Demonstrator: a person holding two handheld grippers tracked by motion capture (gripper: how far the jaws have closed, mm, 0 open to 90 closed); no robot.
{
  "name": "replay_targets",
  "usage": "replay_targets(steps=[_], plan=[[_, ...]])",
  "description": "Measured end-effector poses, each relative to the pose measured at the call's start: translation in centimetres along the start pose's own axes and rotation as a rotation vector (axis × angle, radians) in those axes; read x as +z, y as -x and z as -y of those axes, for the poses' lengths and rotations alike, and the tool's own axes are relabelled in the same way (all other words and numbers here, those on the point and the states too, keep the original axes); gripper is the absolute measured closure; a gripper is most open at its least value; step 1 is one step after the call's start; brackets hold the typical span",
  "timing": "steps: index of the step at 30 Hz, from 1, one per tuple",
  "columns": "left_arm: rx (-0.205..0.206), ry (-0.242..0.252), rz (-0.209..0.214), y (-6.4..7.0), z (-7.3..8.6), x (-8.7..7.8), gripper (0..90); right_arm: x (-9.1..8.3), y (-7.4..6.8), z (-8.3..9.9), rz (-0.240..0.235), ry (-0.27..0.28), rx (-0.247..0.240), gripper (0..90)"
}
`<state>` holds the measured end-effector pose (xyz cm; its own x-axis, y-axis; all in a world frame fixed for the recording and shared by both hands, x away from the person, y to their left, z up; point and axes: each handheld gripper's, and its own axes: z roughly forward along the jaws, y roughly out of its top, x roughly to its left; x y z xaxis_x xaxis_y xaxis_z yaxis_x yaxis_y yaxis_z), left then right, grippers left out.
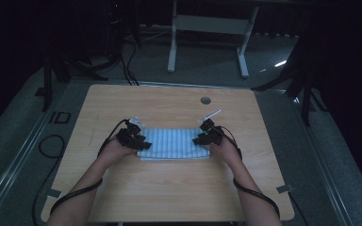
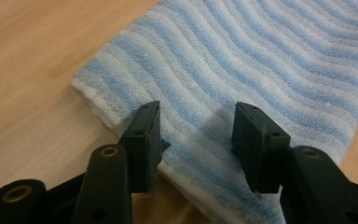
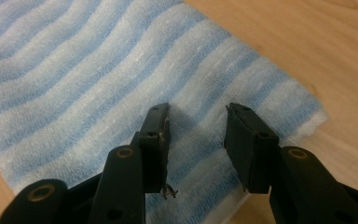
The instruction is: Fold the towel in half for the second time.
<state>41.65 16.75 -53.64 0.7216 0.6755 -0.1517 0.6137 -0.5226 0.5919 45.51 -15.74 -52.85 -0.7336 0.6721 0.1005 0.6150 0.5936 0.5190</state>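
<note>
A folded blue-and-white striped towel lies flat on the wooden table, between the two grippers. The left gripper hangs over the towel's end with its jaws spread, the cloth directly under and ahead of them. The right gripper sits likewise at the opposite end, jaws parted; whether either jaw touches the cloth is hard to tell.

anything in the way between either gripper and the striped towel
Nothing visible. The left gripper and the right gripper each hang open right over an end of the folded towel, with bare cloth showing in the gap between the fingers and nothing lying on top.
</note>
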Motion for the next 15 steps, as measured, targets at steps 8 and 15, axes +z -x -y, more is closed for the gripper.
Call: replay_targets(steps=[8, 15], plan=[[-0.021, 0.005, 0.001, -0.7, -0.7, 0.2, 48.5, 0.5, 0.5, -0.9, 0.001, 0.003, 0.022, 55.0], [-0.029, 0.072, 0.018, 0.3, -0.4, -1.4, 37.1, -0.8, 0.0, -0.3, -0.009, 0.044, -0.019, 34.9]])
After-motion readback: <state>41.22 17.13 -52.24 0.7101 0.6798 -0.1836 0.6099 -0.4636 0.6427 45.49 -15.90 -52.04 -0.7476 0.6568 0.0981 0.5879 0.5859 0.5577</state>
